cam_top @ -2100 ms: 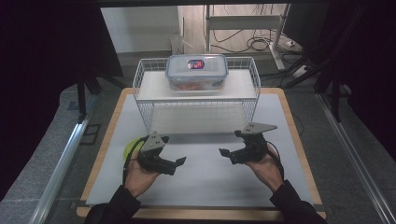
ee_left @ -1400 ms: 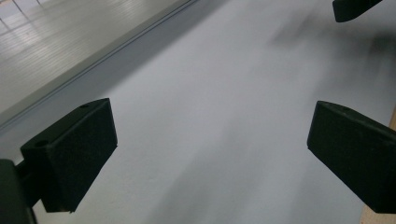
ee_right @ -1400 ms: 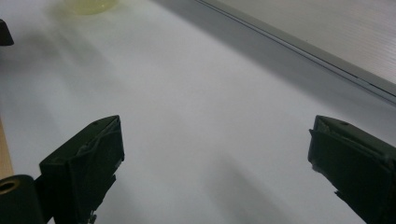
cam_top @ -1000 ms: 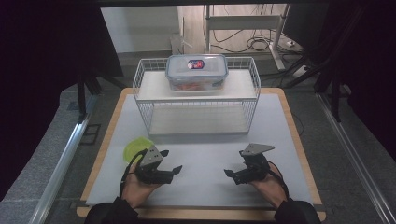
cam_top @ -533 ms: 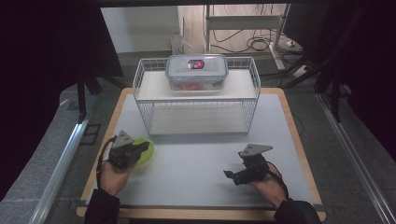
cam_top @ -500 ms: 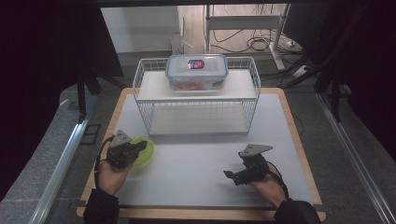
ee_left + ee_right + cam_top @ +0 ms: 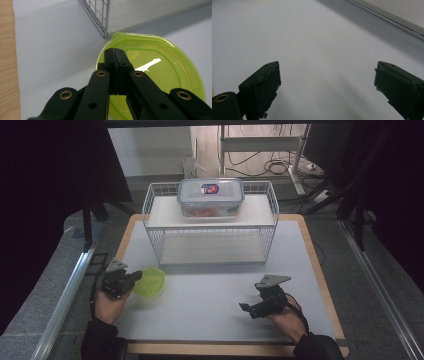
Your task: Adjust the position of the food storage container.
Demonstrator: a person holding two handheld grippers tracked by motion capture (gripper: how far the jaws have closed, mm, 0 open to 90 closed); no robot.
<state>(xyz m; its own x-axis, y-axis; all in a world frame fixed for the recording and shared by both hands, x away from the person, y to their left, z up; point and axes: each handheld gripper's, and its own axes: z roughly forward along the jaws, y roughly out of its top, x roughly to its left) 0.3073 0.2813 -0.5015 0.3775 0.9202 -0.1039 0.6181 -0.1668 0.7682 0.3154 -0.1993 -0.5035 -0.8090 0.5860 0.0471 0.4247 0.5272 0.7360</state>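
A lime-green shallow plastic bowl [image 7: 150, 281] lies on the white mat in front of the wire rack's left corner. My left gripper [image 7: 134, 277] reaches it from the left. In the left gripper view the bowl [image 7: 162, 65] sits under my left gripper [image 7: 115, 51], whose jaws are pressed together with no gap, their tips over the bowl's near rim. Whether the rim is pinched between them is hidden. My right gripper [image 7: 248, 309] rests low at the front right, open. In the right gripper view the right gripper [image 7: 327, 75] has its pads [image 7: 265, 85] wide apart over bare mat.
A white wire rack [image 7: 210, 245] stands at the back of the mat, its corner [image 7: 100, 15] just beyond the bowl. On its top shelf sits a clear lidded food container [image 7: 210, 195]. The wooden table edge [image 7: 320, 270] frames the mat; metal rails run along both sides.
My left hand has moved left from the front middle to the green bowl, and its jaws have shut. The right hand has kept still over the last second.
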